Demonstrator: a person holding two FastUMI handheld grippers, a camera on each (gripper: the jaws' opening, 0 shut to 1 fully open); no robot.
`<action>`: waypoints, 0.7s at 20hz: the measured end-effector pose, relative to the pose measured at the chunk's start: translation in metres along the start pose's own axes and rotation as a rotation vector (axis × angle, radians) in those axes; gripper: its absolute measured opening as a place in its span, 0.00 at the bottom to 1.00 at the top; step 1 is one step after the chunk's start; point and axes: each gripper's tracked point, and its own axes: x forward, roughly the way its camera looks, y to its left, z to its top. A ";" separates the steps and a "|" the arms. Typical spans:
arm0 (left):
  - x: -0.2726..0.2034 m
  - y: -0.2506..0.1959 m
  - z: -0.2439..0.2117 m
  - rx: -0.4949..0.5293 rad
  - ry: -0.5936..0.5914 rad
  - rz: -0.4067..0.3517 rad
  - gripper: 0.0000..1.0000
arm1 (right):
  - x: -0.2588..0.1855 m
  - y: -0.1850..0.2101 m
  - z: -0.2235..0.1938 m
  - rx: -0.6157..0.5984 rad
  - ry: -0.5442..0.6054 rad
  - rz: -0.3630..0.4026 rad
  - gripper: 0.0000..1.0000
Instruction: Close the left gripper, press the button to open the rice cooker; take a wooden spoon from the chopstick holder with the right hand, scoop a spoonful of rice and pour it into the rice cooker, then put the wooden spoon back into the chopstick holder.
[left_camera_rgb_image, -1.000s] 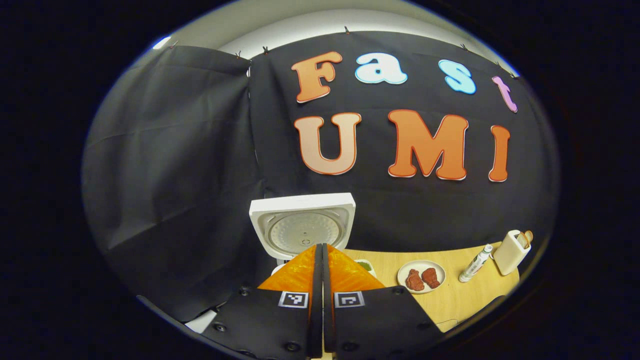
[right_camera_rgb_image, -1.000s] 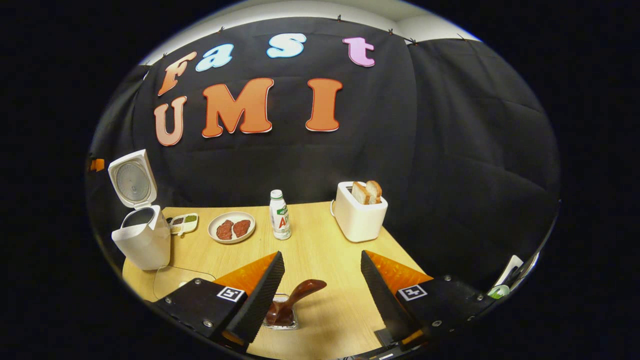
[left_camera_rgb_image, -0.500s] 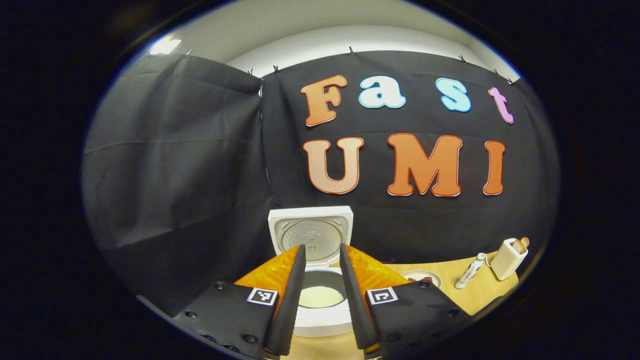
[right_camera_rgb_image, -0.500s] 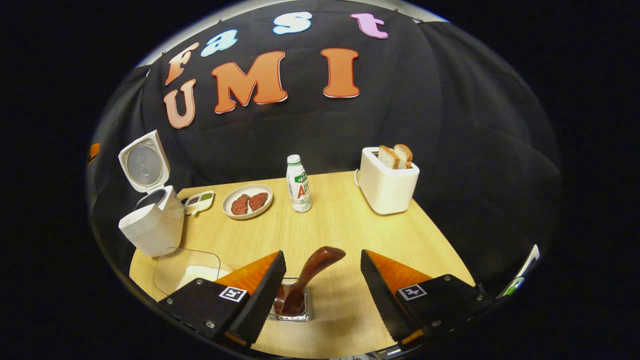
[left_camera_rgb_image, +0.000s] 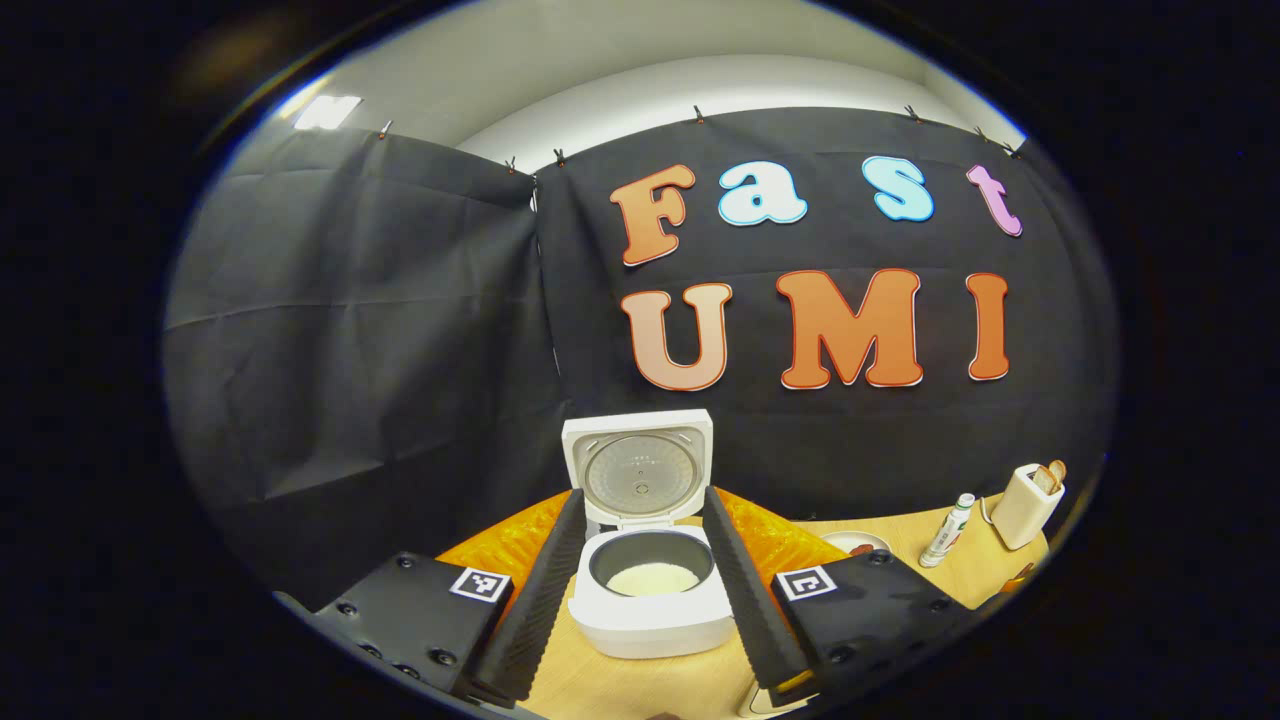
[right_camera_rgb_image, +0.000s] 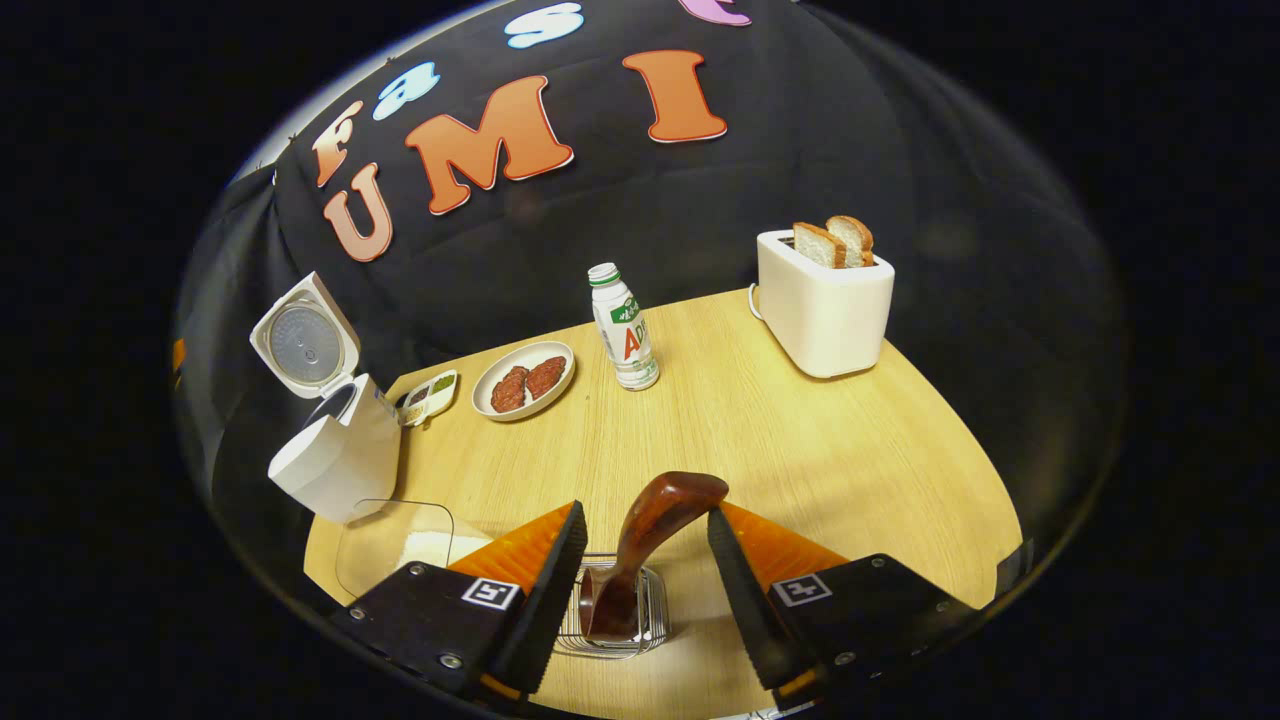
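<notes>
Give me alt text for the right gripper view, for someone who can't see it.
The right gripper is open around the handle of a wooden spoon standing in a wire chopstick holder on a wooden table. Farther off stand a rice cooker with its lid up, a plate of meat, a bottle and a toaster holding bread.

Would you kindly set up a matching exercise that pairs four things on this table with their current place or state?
Things:
1. rice cooker
2. wooden spoon
3. toaster
4. plate

States:
A. holds two pieces of reddish-brown food
B. stands in the chopstick holder, between the open jaws of the right gripper
C. lid raised, rice in the pot
D. two slices of bread sticking out of the top

Pairs: 1-C, 2-B, 3-D, 4-A
</notes>
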 end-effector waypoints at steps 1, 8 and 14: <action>-0.004 -0.001 -0.001 0.002 0.004 0.008 0.80 | 0.002 0.001 0.000 0.013 0.005 0.016 0.73; -0.027 -0.017 -0.013 0.031 0.053 0.016 0.80 | 0.016 0.005 -0.003 0.129 0.014 0.111 0.31; -0.010 -0.027 -0.020 0.039 0.035 -0.061 0.80 | 0.007 0.010 -0.010 0.202 -0.016 0.078 0.23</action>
